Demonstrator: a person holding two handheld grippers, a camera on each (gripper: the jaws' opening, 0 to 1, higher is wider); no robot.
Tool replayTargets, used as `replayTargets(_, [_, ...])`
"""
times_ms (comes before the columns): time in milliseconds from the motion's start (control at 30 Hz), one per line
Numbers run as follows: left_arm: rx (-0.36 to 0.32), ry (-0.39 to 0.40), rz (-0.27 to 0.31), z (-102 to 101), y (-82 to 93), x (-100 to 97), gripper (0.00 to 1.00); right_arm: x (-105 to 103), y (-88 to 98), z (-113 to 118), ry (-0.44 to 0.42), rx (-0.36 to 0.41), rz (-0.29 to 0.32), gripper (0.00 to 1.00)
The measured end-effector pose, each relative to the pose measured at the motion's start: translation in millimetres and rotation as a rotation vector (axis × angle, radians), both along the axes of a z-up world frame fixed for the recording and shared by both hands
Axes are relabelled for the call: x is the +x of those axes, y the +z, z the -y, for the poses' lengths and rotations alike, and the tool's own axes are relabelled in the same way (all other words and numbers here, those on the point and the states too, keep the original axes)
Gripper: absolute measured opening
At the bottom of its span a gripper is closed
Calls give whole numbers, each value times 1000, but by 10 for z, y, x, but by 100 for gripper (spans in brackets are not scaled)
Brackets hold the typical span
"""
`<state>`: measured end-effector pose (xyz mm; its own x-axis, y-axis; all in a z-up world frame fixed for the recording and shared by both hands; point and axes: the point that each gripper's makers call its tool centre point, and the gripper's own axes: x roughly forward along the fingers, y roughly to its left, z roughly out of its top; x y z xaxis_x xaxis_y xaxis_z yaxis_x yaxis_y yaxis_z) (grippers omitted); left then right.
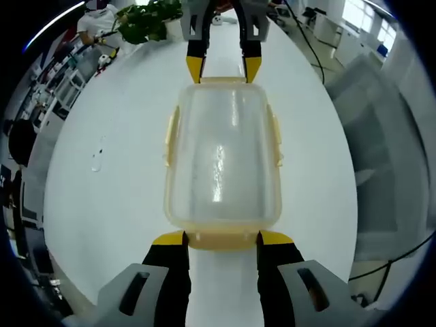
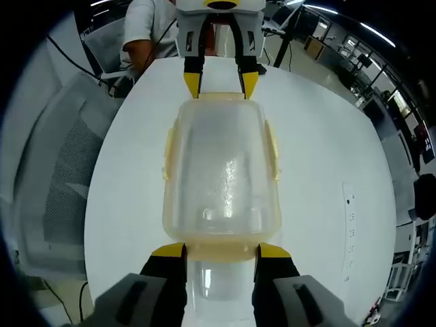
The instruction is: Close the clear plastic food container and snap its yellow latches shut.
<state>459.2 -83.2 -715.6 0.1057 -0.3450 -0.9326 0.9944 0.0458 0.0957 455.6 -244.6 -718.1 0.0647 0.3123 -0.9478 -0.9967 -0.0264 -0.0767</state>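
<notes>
Left gripper view has the clear plastic container [image 1: 222,157] lying lid-up in the middle of a white round table [image 1: 122,177], its long axis running straight away from the camera. Yellow latches line its rim: one along each long side [image 1: 172,136], one at the near end [image 1: 221,238] and one at the far end. The left gripper [image 1: 222,238] has its two yellow-tipped jaws spread apart, one tip at each corner of the near-end latch and touching or all but touching it, without clamping anything. At the far end the right gripper [image 1: 223,68] reaches in from the top, its jaws likewise spread, tips at the two far corners. Right gripper view gives the same container [image 2: 221,167] from the opposite end, with the right gripper [image 2: 222,251] wide at the near latch and the left gripper [image 2: 221,83] wide at the far one. Whether the latches are snapped down I cannot tell. Beyond the table stand a leafy green plant [image 1: 144,19], desks, and a person in white [image 2: 151,30] seated at the table's edge.
</notes>
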Motion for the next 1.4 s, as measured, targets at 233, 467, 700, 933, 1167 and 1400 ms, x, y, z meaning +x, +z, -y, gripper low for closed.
replayTargets(233, [-2, 6, -3, 123, 7, 4, 35, 1, 18, 123, 1, 0, 1, 35])
replayTargets(467, [-9, 7, -4, 271, 7, 22, 35, 23, 27, 276, 2, -1, 3, 35])
replayTargets(700, [-7, 3, -1, 435, 10, 53, 35, 46, 31, 437, -3, -6, -5, 34])
replayTargets(933, [-17, 8, -7, 590, 10, 75, 35, 76, 29, 587, 1, -11, -10, 35])
replayTargets(1167, [-24, 12, -10, 693, -1, 107, 35, 119, 29, 703, 7, -15, -12, 34])
replayTargets(1400, [-31, 12, -9, 786, 12, 130, 35, 151, 27, 801, 8, -20, -13, 34])
